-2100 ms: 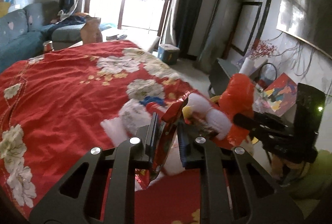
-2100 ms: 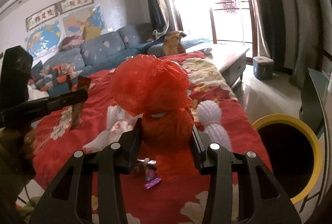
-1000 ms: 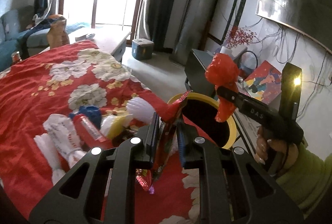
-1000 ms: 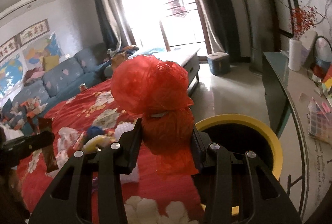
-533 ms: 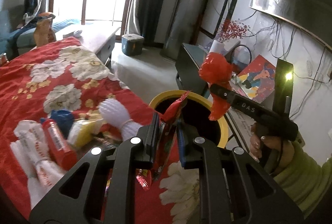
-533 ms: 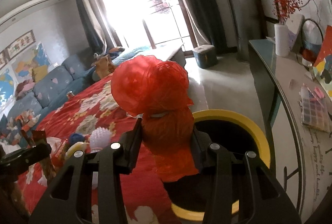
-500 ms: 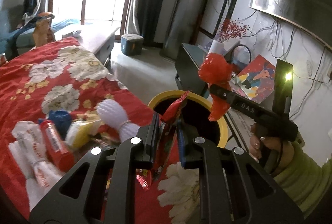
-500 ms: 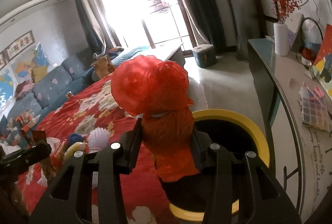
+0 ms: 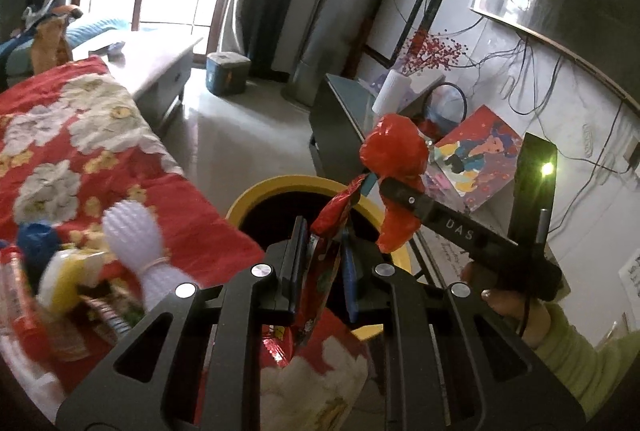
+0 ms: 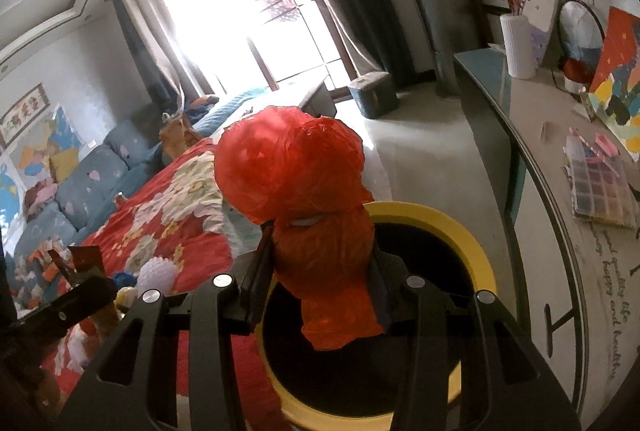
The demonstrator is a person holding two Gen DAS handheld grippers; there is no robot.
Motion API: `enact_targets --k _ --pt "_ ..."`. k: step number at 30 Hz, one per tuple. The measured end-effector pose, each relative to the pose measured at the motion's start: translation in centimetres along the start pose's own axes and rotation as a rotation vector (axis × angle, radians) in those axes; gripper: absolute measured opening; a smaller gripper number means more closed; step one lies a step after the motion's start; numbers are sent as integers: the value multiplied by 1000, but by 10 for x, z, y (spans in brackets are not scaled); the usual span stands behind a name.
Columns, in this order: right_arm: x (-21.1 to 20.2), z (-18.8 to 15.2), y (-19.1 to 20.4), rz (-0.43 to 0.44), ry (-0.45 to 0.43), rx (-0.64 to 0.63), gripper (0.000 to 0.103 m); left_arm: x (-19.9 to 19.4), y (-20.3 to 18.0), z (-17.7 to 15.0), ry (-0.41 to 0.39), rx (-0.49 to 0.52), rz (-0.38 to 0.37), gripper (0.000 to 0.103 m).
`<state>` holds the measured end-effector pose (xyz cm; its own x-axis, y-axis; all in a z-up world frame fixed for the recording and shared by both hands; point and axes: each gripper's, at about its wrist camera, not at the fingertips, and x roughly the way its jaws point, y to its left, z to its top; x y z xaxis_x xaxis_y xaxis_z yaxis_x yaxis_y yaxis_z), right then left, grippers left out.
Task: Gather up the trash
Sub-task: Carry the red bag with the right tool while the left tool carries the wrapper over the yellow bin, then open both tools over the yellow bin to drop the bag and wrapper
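Red plastic bag (image 10: pixel 320 231) clamped in my right tool (image 10: pixel 320 271), wrapper (image 9: pixel 320 271) pinched in my left tool (image 9: pixel 320 263), both now brought over the yellow-rimmed bin (image 10: pixel 460 235) just ahead, ready for dropping.

- The left gripper (image 9: pixel 322 263) points forward and downward, jaws nearly together and pinching a thin wrapper (image 9: pixel 320 271).
- The right gripper (image 10: pixel 320 271), out at the left one's two o'clock, is clamped partway on a red bag (image 10: pixel 304 191).
- A hand (image 9: pixel 496 295) in a green sleeve (image 9: pixel 576 355) grips its handle.
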<state>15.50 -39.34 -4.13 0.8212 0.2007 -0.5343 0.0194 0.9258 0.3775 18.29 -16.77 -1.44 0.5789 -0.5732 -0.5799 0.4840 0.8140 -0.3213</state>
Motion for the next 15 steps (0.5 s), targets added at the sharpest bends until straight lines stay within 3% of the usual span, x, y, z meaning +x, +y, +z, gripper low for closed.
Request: enact_targets --k 15 --pt "22 -11 -28 -16 76 59 44 69 7 10 84 -104 -58 12"
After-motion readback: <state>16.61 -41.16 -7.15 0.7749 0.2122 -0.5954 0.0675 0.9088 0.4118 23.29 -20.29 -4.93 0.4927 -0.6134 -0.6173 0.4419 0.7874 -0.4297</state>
